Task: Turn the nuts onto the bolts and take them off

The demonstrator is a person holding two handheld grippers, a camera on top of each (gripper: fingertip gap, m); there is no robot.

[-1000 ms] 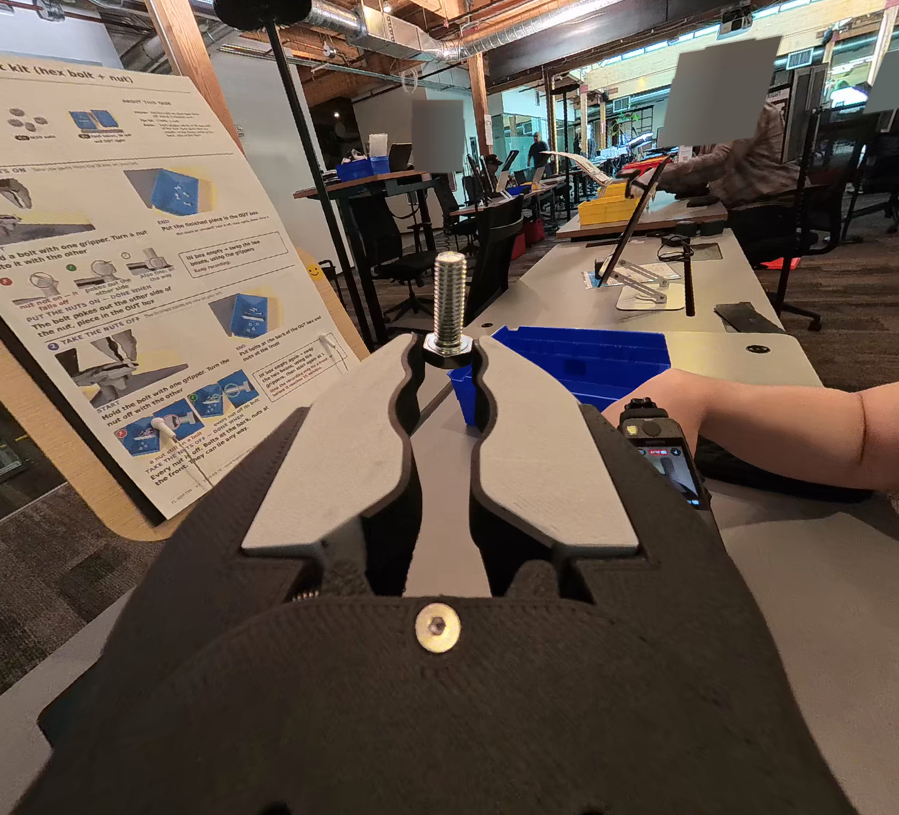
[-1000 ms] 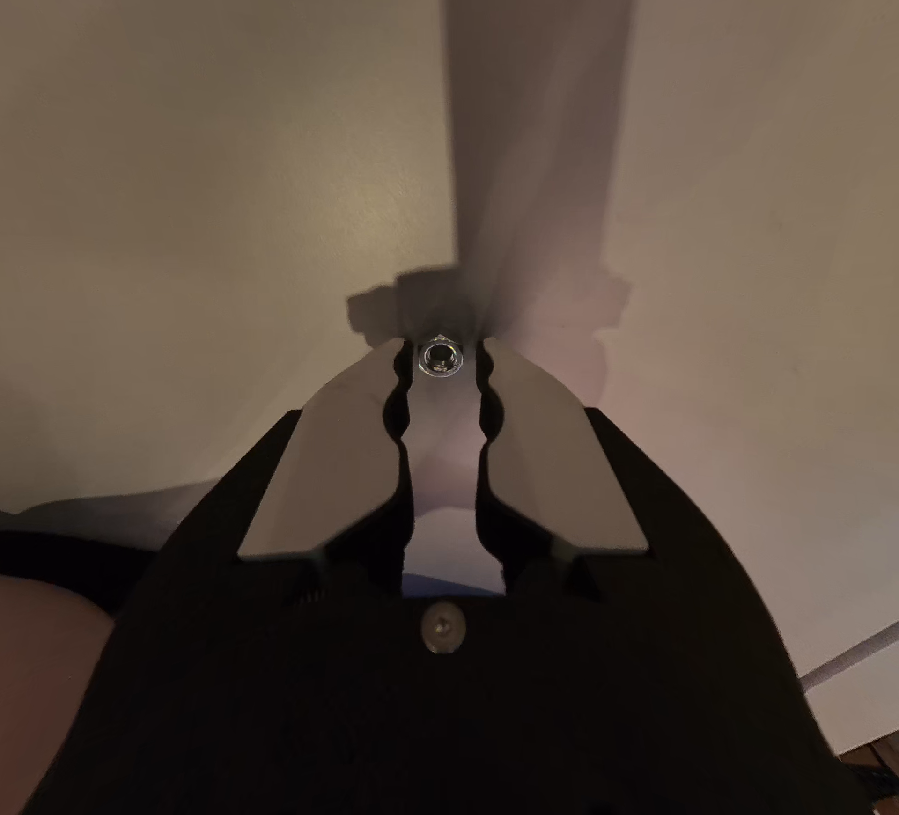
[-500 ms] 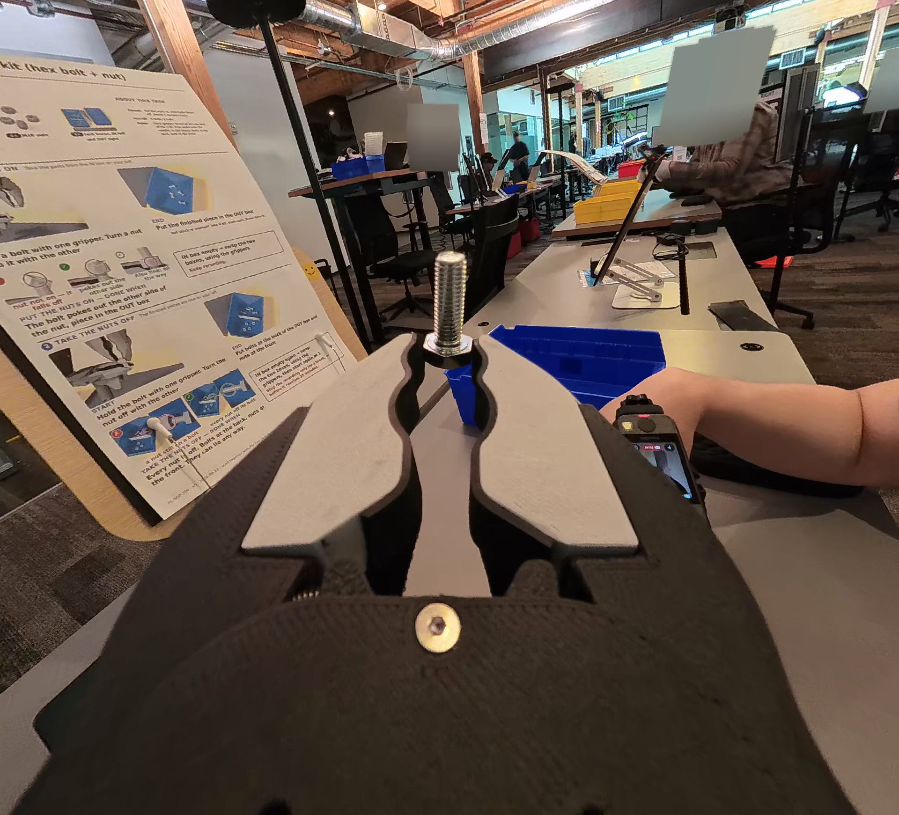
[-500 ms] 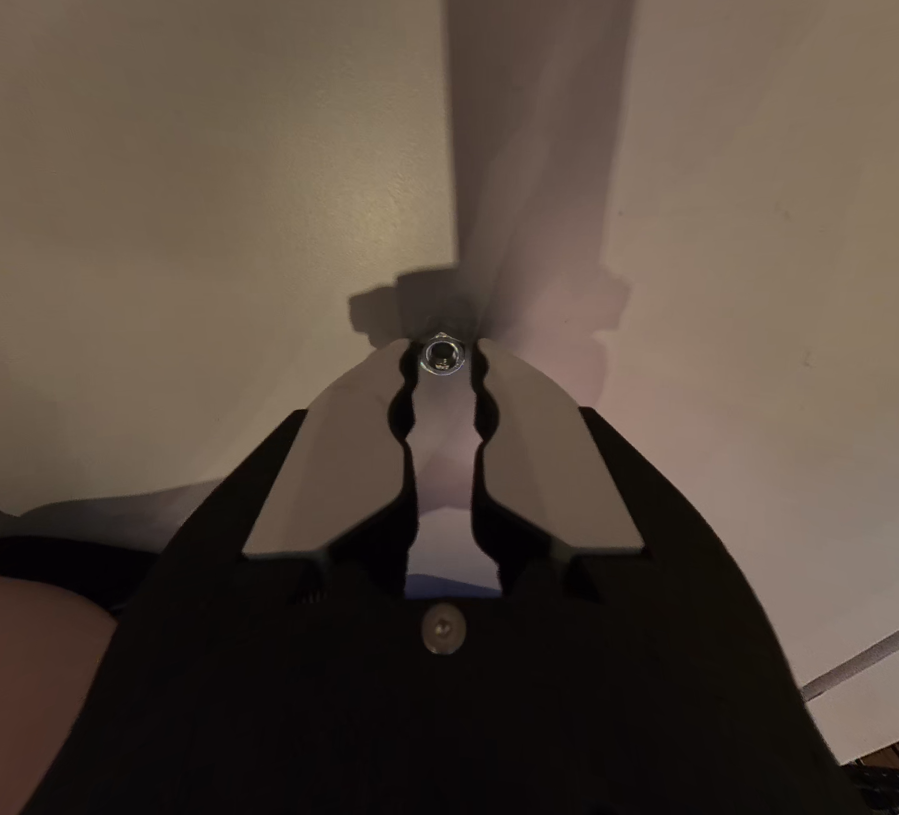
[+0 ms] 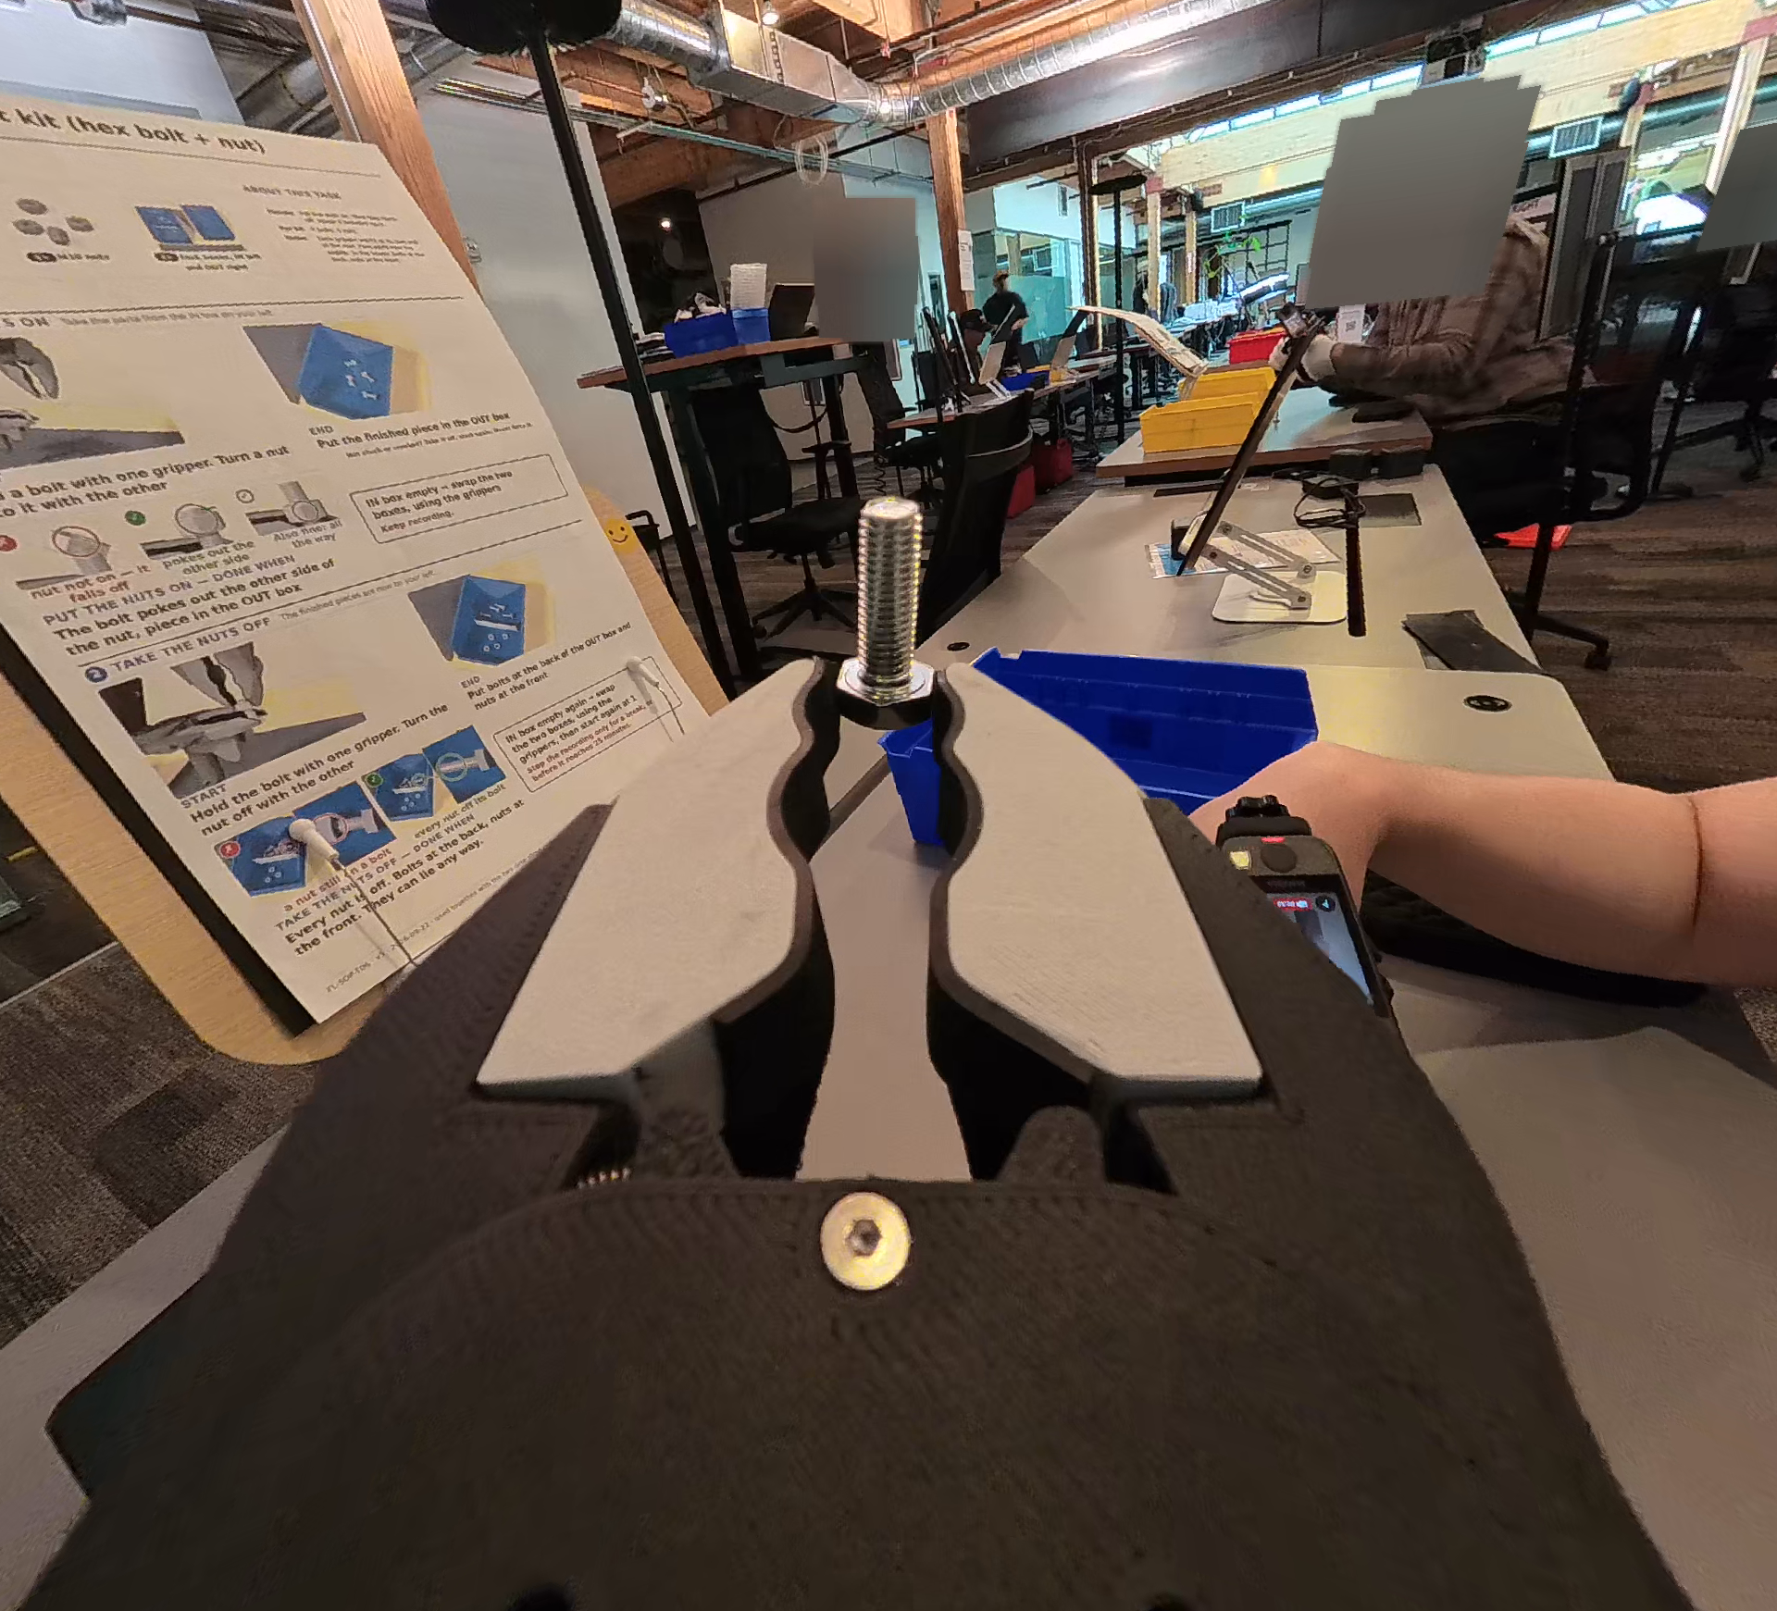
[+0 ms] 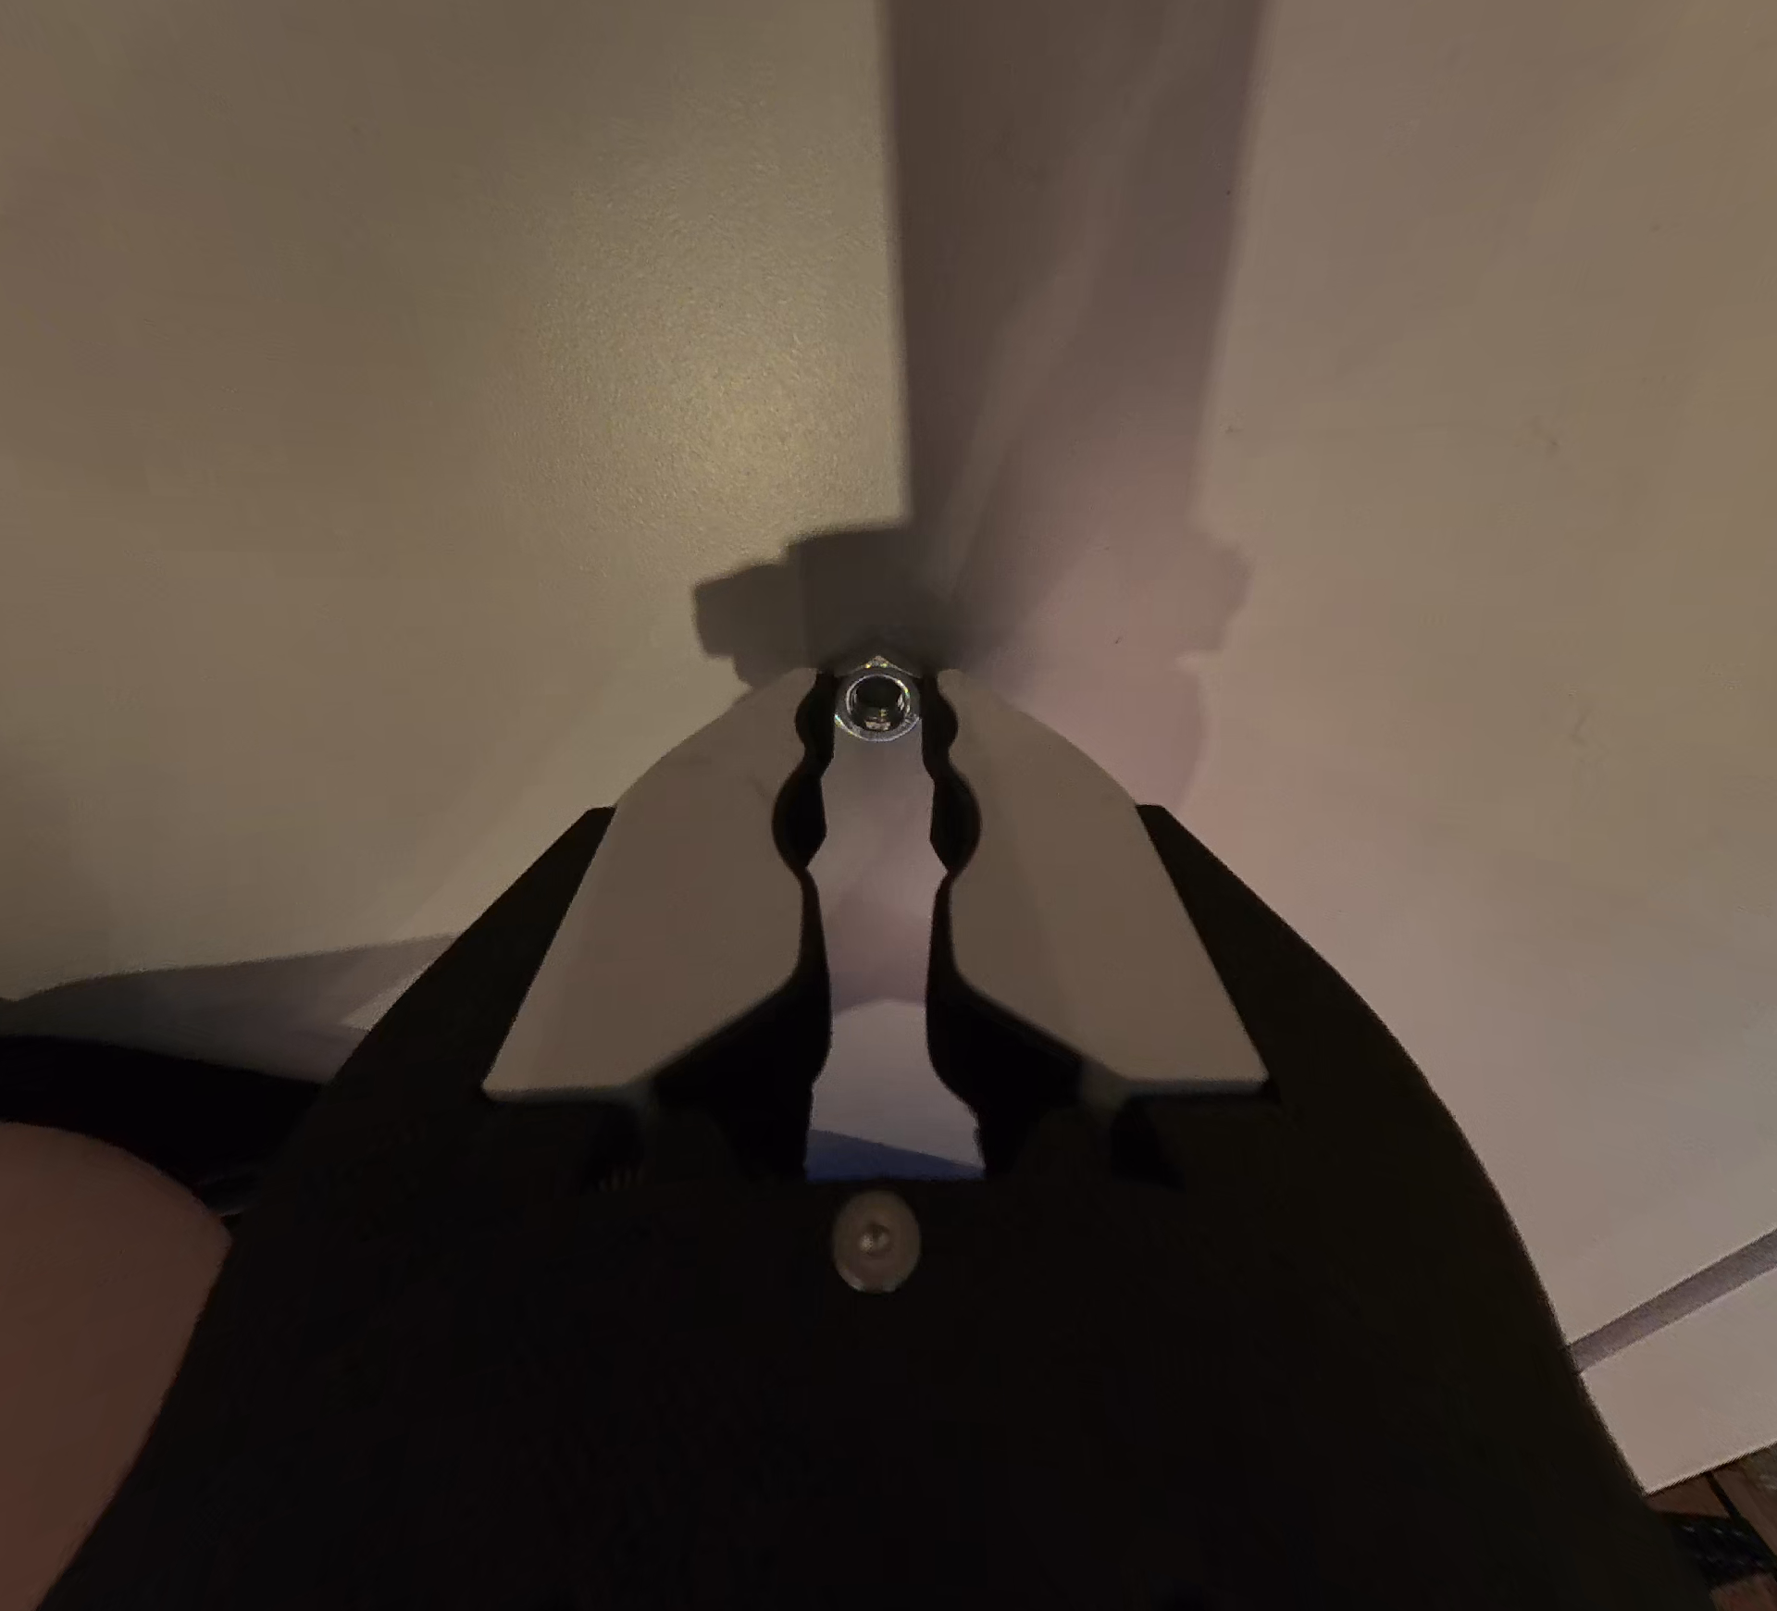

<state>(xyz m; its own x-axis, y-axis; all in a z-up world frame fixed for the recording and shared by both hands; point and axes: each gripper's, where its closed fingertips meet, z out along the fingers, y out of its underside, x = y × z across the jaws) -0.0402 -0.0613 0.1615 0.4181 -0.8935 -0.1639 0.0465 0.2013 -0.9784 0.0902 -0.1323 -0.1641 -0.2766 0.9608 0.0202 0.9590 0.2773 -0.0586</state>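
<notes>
My left gripper (image 5: 885,700) is shut on the hex head of a silver bolt (image 5: 888,594), whose threaded shank stands upright above the fingertips. My right gripper (image 6: 873,700) points straight down at the grey table (image 6: 481,315) and is shut on a small silver nut (image 6: 873,702), held at the fingertips with its hole facing the camera. The nut is at or just above the table surface; I cannot tell if it touches. In the left wrist view the right gripper's rear with a small screen (image 5: 1317,921) and a person's forearm (image 5: 1500,853) show at the right.
A blue bin (image 5: 1154,719) stands just beyond the left fingertips. An instruction sheet on a board (image 5: 250,555) leans at the left, with a black pole stand (image 5: 615,315) behind it. The table edge (image 6: 1673,1296) shows at lower right. Tip to tip, the grippers are about 35 centimeters apart.
The right gripper's jaws have closed in on the nut over the last second. The left gripper with the bolt has only drifted slightly.
</notes>
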